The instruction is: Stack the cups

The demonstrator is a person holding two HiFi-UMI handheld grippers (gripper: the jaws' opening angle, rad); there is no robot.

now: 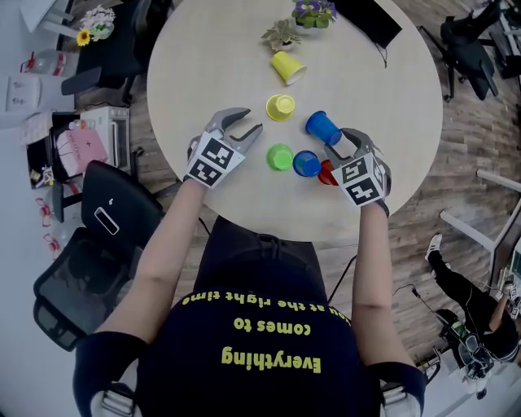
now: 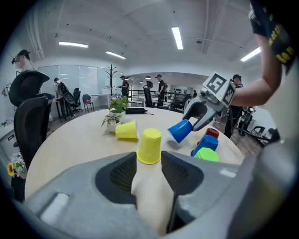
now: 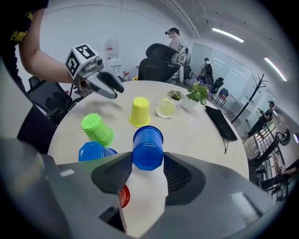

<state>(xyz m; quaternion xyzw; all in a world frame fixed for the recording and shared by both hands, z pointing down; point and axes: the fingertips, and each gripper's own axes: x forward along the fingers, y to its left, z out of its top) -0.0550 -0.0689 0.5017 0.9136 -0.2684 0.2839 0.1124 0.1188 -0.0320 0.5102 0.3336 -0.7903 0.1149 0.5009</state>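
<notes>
My right gripper (image 1: 334,137) is shut on a blue cup (image 1: 323,127), mouth toward the jaws, held tilted just off the round table (image 1: 203,73). In the right gripper view this blue cup (image 3: 148,147) sits between the pads. Below it stand an upside-down green cup (image 1: 279,156), a second blue cup (image 1: 307,163) and a red cup (image 1: 327,173). An upside-down yellow cup (image 1: 281,107) stands mid-table, with another yellow cup (image 1: 287,67) on its side beyond. My left gripper (image 1: 251,122) is open and empty, short of the upright yellow cup (image 2: 149,145).
Two small potted plants (image 1: 282,34) (image 1: 313,11) and a flat black device (image 1: 370,20) sit at the table's far side. A black office chair (image 1: 89,252) stands left of the person. The table's near edge runs just under both grippers.
</notes>
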